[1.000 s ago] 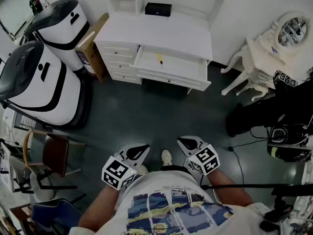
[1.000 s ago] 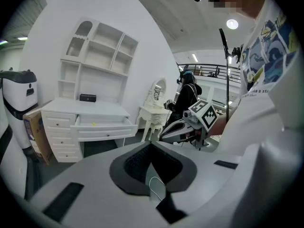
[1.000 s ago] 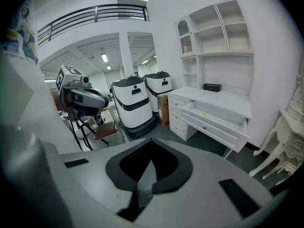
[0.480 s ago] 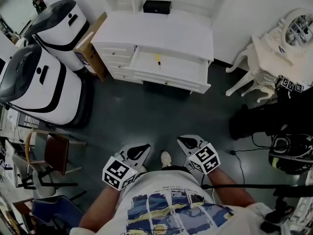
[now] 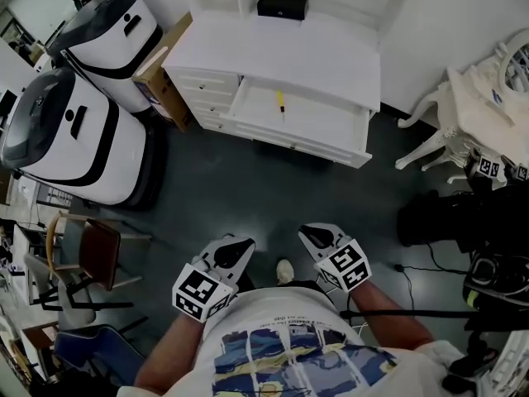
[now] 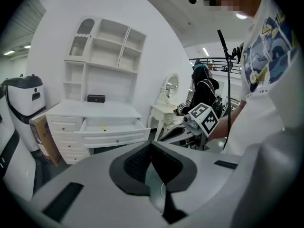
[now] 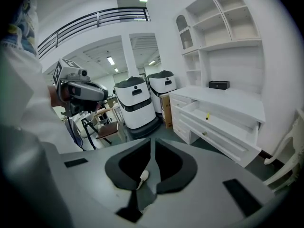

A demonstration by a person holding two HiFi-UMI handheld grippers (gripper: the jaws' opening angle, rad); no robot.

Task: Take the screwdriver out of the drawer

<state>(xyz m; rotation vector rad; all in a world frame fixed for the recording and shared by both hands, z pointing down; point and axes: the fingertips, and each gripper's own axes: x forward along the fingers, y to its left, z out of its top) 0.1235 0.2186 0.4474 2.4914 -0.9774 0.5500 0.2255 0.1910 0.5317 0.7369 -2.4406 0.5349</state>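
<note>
A small yellow screwdriver [image 5: 281, 102] lies in the open top drawer [image 5: 331, 139] of a white desk [image 5: 289, 52], far ahead across the dark floor. It also shows in the left gripper view as the screwdriver [image 6: 101, 127] and in the right gripper view as the screwdriver [image 7: 207, 116]. Both grippers are held close to the person's body, well short of the desk. My left gripper [image 5: 240, 245] is shut and empty, jaws meeting [image 6: 152, 144]. My right gripper [image 5: 310, 231] has its jaws just opening, still almost together [image 7: 153, 141], with nothing between them.
Two large white-and-black machines [image 5: 74, 131] and a cardboard box [image 5: 161, 73] stand left of the desk. A black box [image 5: 282, 7] sits on the desk's back. A white ornate table [image 5: 479, 106] and black equipment [image 5: 463, 222] stand right. Chairs [image 5: 91, 255] are at the lower left.
The person has stepped towards the desk: it now looks larger and sits further right in the head view. Both grippers stay in front of the body, jaws still together.
</note>
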